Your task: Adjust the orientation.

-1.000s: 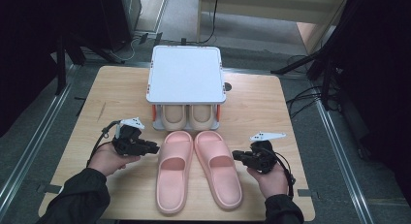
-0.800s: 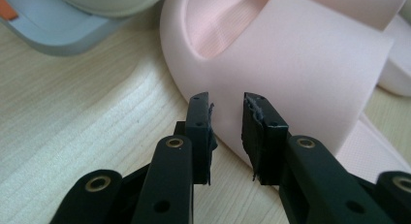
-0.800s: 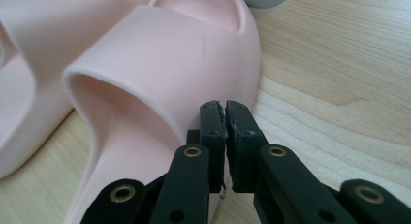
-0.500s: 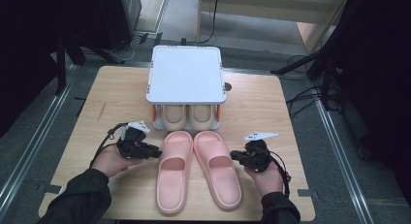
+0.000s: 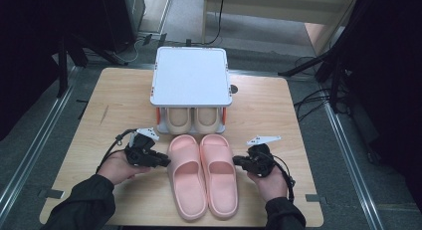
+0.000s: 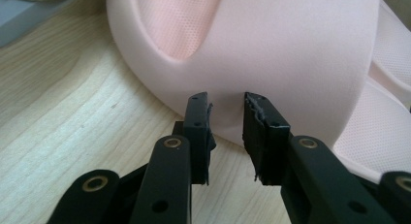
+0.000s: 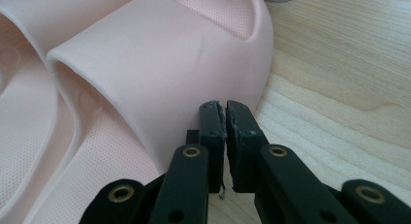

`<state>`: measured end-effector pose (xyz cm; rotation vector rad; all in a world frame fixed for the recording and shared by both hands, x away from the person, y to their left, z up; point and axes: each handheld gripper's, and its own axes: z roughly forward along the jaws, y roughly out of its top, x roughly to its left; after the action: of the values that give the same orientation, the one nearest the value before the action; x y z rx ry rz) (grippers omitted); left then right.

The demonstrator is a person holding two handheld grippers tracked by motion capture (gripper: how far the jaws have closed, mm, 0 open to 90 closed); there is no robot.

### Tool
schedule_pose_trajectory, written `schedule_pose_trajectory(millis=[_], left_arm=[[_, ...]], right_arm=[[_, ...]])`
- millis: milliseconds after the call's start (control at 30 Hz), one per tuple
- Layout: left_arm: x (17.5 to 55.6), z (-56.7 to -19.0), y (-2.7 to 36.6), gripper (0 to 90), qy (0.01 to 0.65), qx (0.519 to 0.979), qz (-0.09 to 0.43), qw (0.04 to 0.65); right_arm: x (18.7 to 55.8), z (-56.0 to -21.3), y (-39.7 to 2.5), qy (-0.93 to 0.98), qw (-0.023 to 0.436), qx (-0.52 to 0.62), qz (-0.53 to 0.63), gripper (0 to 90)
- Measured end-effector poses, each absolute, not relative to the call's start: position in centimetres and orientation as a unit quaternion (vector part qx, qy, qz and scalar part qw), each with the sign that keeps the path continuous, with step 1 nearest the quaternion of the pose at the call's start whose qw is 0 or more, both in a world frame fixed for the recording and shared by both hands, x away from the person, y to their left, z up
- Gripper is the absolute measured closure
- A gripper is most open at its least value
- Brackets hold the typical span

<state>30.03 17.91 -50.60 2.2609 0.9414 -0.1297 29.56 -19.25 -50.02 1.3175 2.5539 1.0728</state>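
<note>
A pale wooden table [image 5: 124, 98] with rounded corners is standing on a grey floor [image 5: 30, 145], with metal rails running along both sides and dark stands and cables crowding the dim room behind it. At the far middle of the table a white, square-topped rack [image 5: 190, 75] on orange posts is sheltering a pair of beige slippers [image 5: 191, 119] beneath its flat top.

Just in front of the rack, a pair of pink slippers [image 5: 204, 175] is lying side by side, touching, their long axes running from the person toward the rack, toes pointing at the rack. They look like smooth moulded foam with broad arched straps and finely dotted footbeds.

The left gripper [image 5: 158, 160] is lying beside the outer edge of the left slipper [image 6: 291, 54], its jaws standing slightly apart with a narrow gap, gripping nothing, tips just at the strap's side. The right gripper [image 5: 240, 161] is pointing at the outer side of the right slipper [image 7: 145, 64], its jaws pressed nearly together and holding nothing.
</note>
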Motion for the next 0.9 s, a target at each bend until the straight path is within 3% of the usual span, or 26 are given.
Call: schedule_pose_trajectory(millis=[333,500,633,900], left_arm=[[30.4,-49.3,19.6,65.3,0.386,0.846,-0.041,0.366],[30.4,-48.6,20.6,53.5,0.393,0.842,-0.037,0.367],[30.7,-48.1,21.3,49.8,0.400,0.837,-0.027,0.373],[30.8,-47.8,22.2,45.1,0.410,0.826,-0.019,0.386]], right_arm=[[29.9,-49.2,-20.2,0.812,0.031,0.432,0.391,81.7],[29.1,-48.1,-19.9,0.798,0.032,0.428,0.423,78.2],[28.4,-47.4,-19.5,0.789,0.026,0.425,0.442,74.8],[26.0,-46.7,-17.8,0.786,0.016,0.410,0.462,59.4]])
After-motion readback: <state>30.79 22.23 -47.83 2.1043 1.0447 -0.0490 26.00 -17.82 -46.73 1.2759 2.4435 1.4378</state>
